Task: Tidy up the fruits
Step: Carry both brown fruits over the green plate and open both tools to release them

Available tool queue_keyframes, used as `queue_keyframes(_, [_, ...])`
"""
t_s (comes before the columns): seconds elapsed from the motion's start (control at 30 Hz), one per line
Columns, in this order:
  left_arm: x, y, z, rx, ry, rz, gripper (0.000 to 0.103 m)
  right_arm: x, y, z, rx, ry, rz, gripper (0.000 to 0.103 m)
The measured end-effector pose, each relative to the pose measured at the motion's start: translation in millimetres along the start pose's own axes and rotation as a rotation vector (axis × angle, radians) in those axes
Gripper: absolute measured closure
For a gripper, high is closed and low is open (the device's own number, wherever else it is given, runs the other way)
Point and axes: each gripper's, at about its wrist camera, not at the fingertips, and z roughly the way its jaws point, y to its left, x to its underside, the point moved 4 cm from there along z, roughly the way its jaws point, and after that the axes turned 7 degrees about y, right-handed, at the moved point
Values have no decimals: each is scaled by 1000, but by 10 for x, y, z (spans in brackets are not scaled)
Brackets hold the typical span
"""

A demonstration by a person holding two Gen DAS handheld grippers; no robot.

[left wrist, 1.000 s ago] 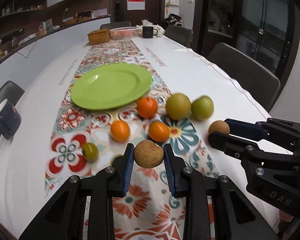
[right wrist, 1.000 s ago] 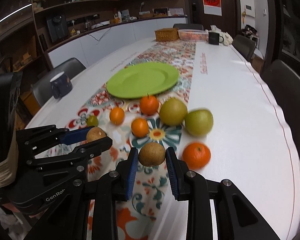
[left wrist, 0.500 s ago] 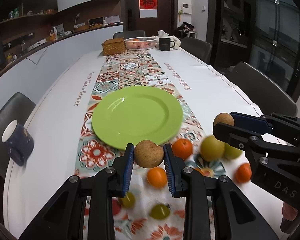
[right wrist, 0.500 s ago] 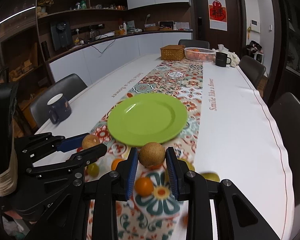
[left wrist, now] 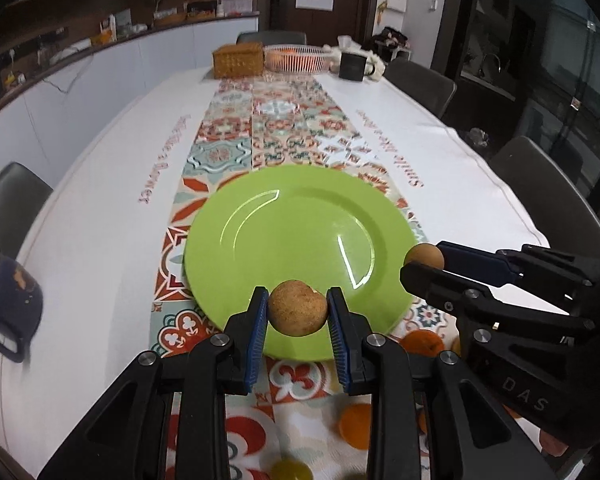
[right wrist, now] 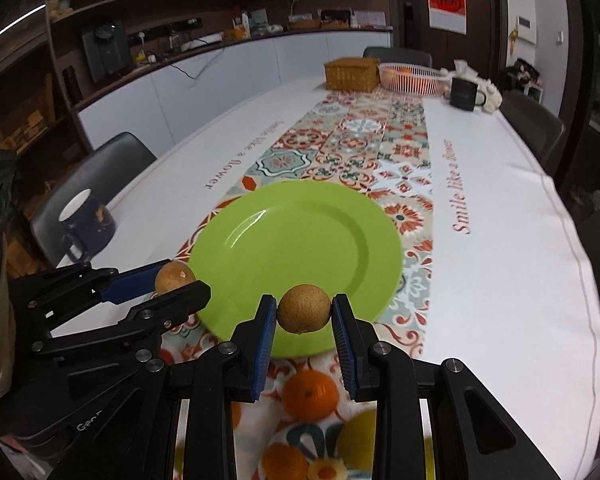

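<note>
My left gripper [left wrist: 298,314] is shut on a brown round fruit [left wrist: 297,307], held over the near rim of the green plate [left wrist: 300,240]. My right gripper [right wrist: 304,314] is shut on a second brown fruit [right wrist: 304,309], also above the plate's [right wrist: 300,248] near edge. Each gripper shows in the other's view: the right one [left wrist: 424,262] at the plate's right side, the left one [right wrist: 176,278] at its left side. Oranges [right wrist: 310,396] and a yellow-green fruit [right wrist: 358,436] lie on the patterned runner below the grippers. The plate holds nothing.
A dark blue mug [left wrist: 10,300] stands at the left on the white tablecloth. At the far end are a wicker box [left wrist: 238,60], a pink basket [left wrist: 296,58] and a black mug [left wrist: 352,65]. Dark chairs [left wrist: 540,196] line both sides of the table.
Both grippers have travelled forward over the loose fruits to the plate's near edge, each still holding its brown fruit. The oranges and green fruits now lie below and behind the fingers.
</note>
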Motion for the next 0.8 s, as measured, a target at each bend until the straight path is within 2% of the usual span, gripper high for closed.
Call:
queue_keyframes(0.23, [-32, 96, 267, -4, 66, -2, 73, -110, -32, 350, -16, 76, 28, 73])
queue_keyframes(0.4, [-5, 96, 264, -21, 70, 7, 72, -139, -44, 417, -14, 77, 29, 73])
queue_keyframes(0.57, [54, 80, 102, -63, 44, 14, 55, -115, -50, 323, 21, 52, 15, 70])
queue_keyframes(0.67, [124, 72, -72, -93, 12, 12, 43, -60, -77, 181, 34, 24, 17, 64])
queue_keyframes(0.8, [218, 18, -347, -150, -48, 12, 35, 63, -102, -84, 56, -29, 26, 56])
